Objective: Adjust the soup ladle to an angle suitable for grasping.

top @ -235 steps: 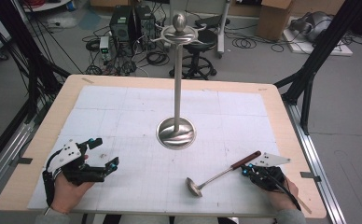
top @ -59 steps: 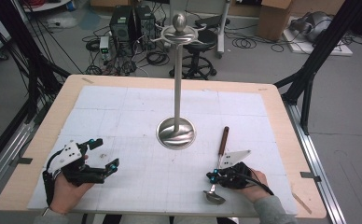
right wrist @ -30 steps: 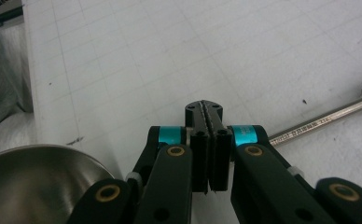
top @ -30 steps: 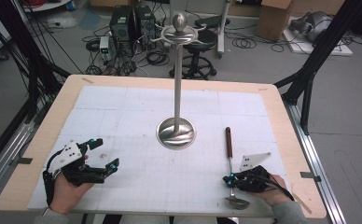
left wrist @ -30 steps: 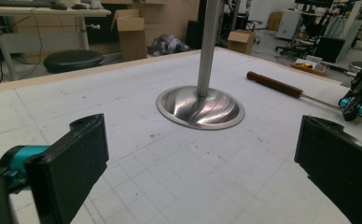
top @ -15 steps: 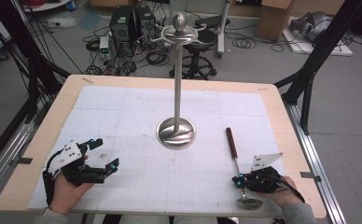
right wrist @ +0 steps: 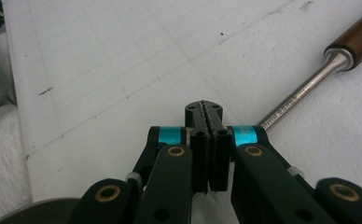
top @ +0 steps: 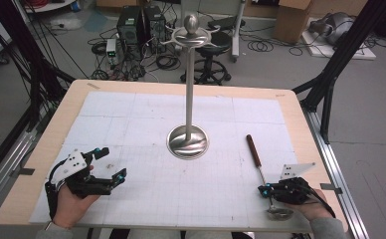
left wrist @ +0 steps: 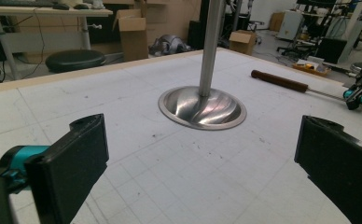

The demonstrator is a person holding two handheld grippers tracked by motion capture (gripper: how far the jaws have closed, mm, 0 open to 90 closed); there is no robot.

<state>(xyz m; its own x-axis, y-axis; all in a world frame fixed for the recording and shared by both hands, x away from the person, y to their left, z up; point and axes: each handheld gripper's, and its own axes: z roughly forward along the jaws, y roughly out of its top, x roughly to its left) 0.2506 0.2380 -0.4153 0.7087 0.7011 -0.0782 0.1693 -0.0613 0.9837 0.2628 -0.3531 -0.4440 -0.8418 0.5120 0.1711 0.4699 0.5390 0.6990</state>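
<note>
Ladle (top: 259, 168) — brown handle, steel shaft, round bowl

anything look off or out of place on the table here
Nothing looks damaged or spilled. The ladle lies flat on the mat instead of hanging on the stand, its bowl at the near edge by the shut right gripper.
</note>
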